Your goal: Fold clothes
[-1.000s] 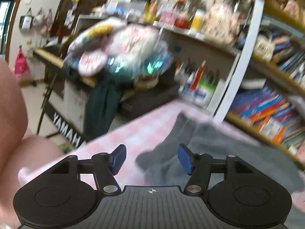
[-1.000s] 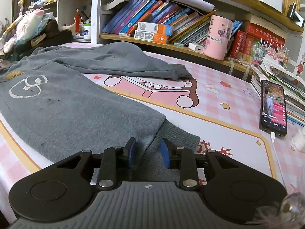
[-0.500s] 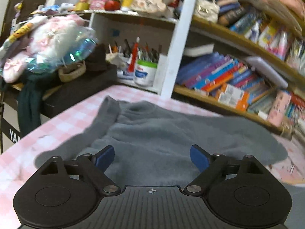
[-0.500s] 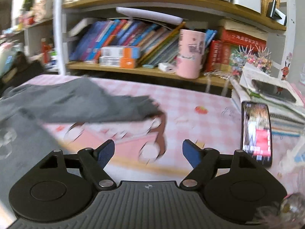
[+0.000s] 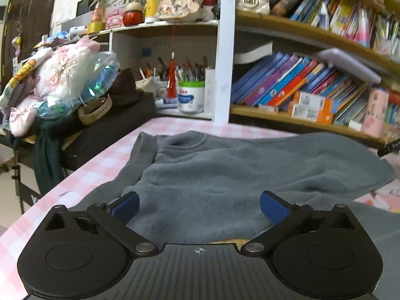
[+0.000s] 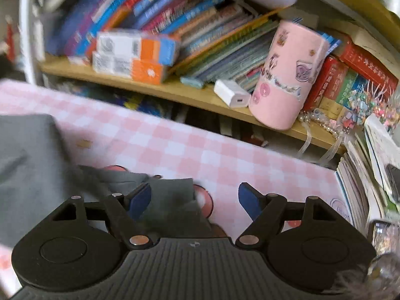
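Left tongs are opening wide above the grey sweater; right tongs, released, may catch only the sleeve edge and it slips.

Pink checked tablecloth bare ahead of right gripper, passable. Far edge blocked by wooden bookshelf holding pink cylindrical cup. Right side blocked by stacked books. Crumpled grey fleece sweater covers left.

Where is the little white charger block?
In the right wrist view, the small white charger block lies on the wooden shelf, right beside the tall pink cup.
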Demonstrator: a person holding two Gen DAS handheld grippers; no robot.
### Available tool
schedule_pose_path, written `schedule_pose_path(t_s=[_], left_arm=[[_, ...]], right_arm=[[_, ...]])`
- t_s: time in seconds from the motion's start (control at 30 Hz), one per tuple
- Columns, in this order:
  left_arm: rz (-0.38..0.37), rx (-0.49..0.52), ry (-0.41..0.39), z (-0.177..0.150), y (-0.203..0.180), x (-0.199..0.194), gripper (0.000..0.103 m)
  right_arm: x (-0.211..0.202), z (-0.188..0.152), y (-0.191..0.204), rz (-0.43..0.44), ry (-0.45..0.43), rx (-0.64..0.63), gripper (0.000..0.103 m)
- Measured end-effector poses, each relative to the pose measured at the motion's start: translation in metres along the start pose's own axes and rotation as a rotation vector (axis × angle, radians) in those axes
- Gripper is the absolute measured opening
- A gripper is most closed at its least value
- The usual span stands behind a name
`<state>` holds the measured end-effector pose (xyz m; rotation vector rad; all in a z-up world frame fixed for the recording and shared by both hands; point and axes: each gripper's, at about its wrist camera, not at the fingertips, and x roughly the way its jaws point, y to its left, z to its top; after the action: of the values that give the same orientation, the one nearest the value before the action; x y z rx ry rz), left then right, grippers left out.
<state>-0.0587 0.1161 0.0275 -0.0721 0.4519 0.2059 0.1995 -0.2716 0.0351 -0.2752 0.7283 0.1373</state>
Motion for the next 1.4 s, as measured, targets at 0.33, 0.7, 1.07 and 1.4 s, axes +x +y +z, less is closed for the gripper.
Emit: schedule_pose_path(t_s=[0.33,0.7,1.07,1.4], left_arm=[[0.000,0.073,-0.005,-0.001,-0.011,-0.002,0.103],[-0.001,0.097,0.005,-0.001,-0.015,-0.001,0.103],[0.001,0.105,0.018,-0.001,-0.017,0.002,0.103],[-0.006,0.111,0.051,-0.002,-0.017,0.006,0.103]], right_arm=[[-0.003,-0.007,0.000,0.124,-0.017,0.021,0.072],[0.034,-0.005,-0.025,-0.082,0.052,0.179,0.071],[-0.008,-0.020,-0.052,0.000,-0.046,0.225,0.070],[0.003,-0.043,-0.071,-0.081,0.021,0.295,0.066]])
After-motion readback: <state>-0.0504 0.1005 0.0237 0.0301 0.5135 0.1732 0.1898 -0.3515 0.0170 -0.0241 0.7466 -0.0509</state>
